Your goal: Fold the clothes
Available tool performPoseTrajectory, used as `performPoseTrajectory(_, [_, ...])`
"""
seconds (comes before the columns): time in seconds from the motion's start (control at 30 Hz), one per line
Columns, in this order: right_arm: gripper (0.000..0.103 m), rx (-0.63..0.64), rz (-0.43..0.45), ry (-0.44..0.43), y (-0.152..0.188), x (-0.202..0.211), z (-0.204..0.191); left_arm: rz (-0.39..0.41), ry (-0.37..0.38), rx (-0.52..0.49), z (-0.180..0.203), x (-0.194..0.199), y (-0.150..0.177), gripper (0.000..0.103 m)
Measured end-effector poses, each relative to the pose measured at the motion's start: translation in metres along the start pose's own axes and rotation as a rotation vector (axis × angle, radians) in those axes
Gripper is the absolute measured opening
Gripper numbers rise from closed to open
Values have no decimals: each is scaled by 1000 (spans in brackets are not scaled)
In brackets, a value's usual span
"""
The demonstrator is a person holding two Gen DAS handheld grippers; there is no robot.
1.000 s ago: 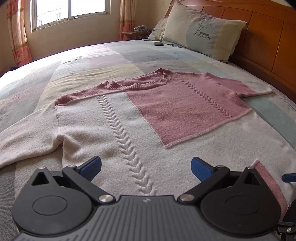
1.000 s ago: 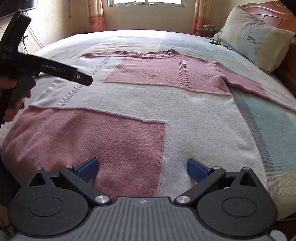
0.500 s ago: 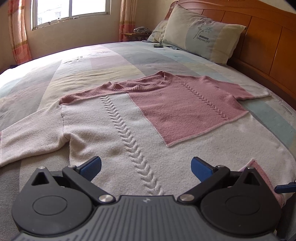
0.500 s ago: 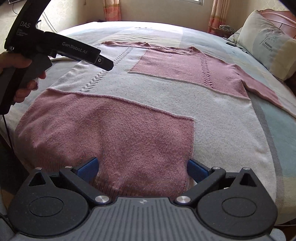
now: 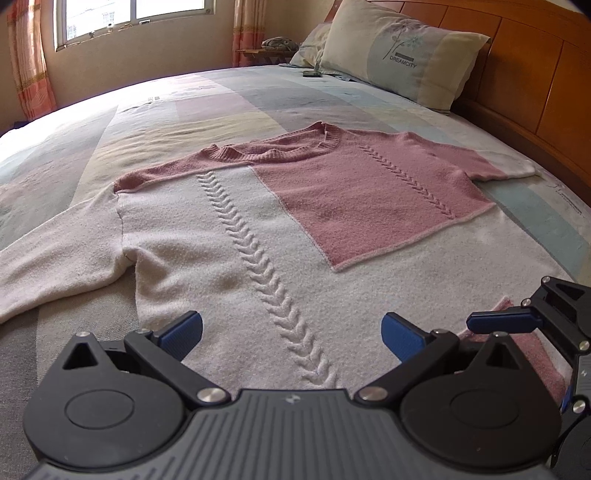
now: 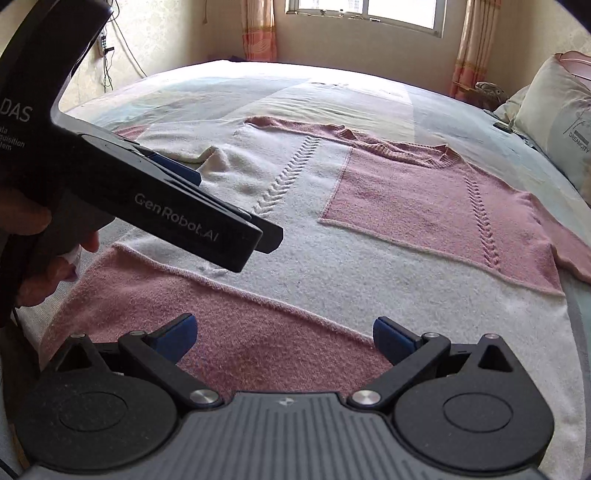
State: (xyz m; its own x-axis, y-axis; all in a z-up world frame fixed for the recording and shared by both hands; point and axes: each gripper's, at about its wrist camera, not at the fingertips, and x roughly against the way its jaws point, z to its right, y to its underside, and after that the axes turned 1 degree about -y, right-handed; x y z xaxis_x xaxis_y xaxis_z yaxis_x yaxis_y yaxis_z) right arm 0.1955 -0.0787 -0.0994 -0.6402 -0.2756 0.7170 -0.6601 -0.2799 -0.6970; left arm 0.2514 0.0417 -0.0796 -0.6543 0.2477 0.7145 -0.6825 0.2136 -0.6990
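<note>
A pink and cream knitted sweater [image 5: 295, 229] lies flat, front up, on the patchwork bed cover [image 5: 184, 107], neck toward the window. My left gripper [image 5: 291, 332] hovers open over the cream lower body beside the cable stitch, holding nothing. My right gripper [image 6: 284, 334] is open and empty over the pink hem panel [image 6: 240, 325] of the sweater [image 6: 369, 258]. One blue finger [image 5: 502, 321] of the right gripper shows at the left wrist view's right edge. The left tool's black body [image 6: 192, 221], held by a hand [image 6: 44, 254], fills the left of the right wrist view.
Pillows [image 5: 402, 55] lean on the wooden headboard [image 5: 535, 74] to the right. A small dark object [image 5: 312, 74] lies on the cover near them. A window [image 6: 365, 14] and curtains stand beyond the bed. The bed's near edge drops away below the hem.
The right gripper has swung left, from the cream part to over the pink hem panel, and now shows in the left wrist view. The left gripper sits closer to it. Both stay open.
</note>
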Motion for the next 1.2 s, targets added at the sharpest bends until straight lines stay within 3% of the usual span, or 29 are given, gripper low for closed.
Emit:
performPoseTrajectory(0.13, [103, -9, -45, 9, 7, -10, -7, 7, 8, 2, 0, 2, 0, 102])
performPoseTrajectory(0.47, [103, -57, -58, 39, 11, -7, -9, 3, 10, -9, 3, 1, 2, 102])
performPoseTrajectory(0.8, [103, -13, 54, 50, 44, 19, -16, 11, 12, -2, 1, 4, 1, 102])
performPoseTrajectory(0.93, [103, 40, 56, 8, 59, 35, -22, 21, 11, 9, -2, 6, -2, 102])
performPoseTrajectory(1.07, [103, 47, 106, -38, 57, 46, -28, 32, 7, 33, -7, 8, -4, 102])
performPoseTrajectory(1.2, [103, 100, 147, -23, 44, 42, -41, 28, -1, 43, -11, 7, -4, 102])
